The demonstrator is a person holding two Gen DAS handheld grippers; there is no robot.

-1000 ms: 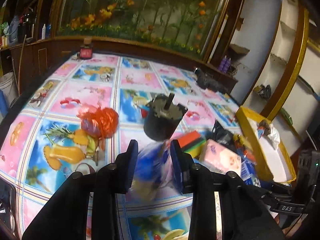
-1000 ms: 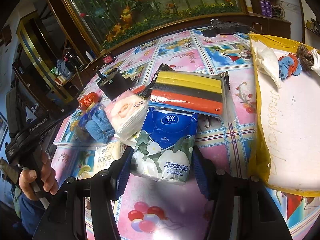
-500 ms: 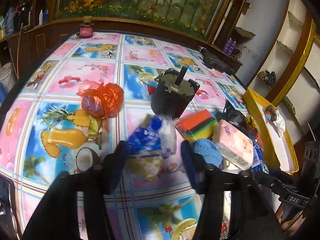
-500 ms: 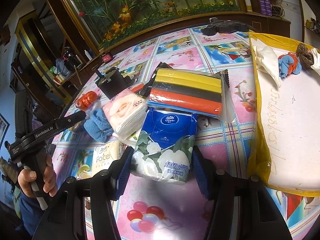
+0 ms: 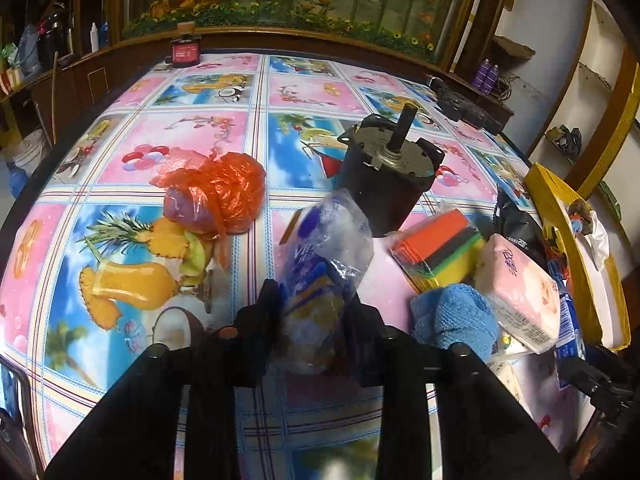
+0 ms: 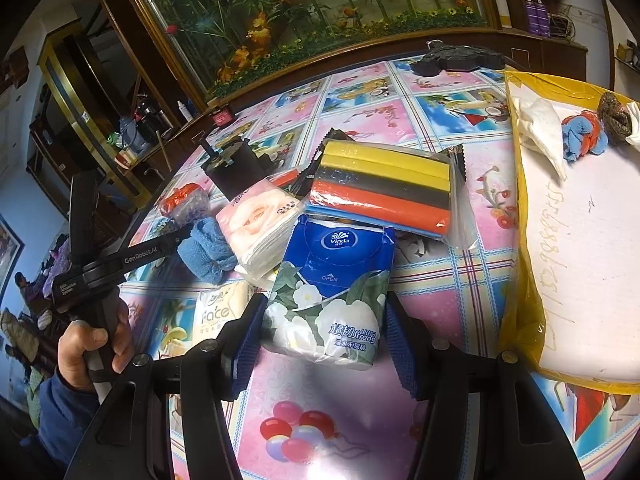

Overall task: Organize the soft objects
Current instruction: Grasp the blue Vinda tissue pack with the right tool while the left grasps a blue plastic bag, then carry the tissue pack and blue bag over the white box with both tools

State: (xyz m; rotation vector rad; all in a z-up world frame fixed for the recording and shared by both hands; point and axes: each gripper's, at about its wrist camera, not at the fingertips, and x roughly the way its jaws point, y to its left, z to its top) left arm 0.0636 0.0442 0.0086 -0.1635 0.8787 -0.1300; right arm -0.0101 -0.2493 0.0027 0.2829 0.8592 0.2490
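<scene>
Two grippers, two soft packs on the fruit-print tablecloth (image 5: 192,128).

Our left gripper (image 5: 312,312) is closing its jaws around a crinkly clear plastic bag of blue-and-yellow packets (image 5: 320,264); our right gripper (image 6: 324,340) pinches a blue floral tissue pack (image 6: 332,288) lying on the cloth.

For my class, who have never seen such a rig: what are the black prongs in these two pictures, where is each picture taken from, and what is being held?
No robot: a person holds hand-held tongs, each with a camera looking along its fingers. In the left view, the left tongs are closing on a clear plastic-wrapped bundle. In the right view, the right tongs straddle a floral tissue pack. On the tablecloth lie a sponge pack, pink tissues, a blue cloth, an orange bag and a black motor.
</scene>
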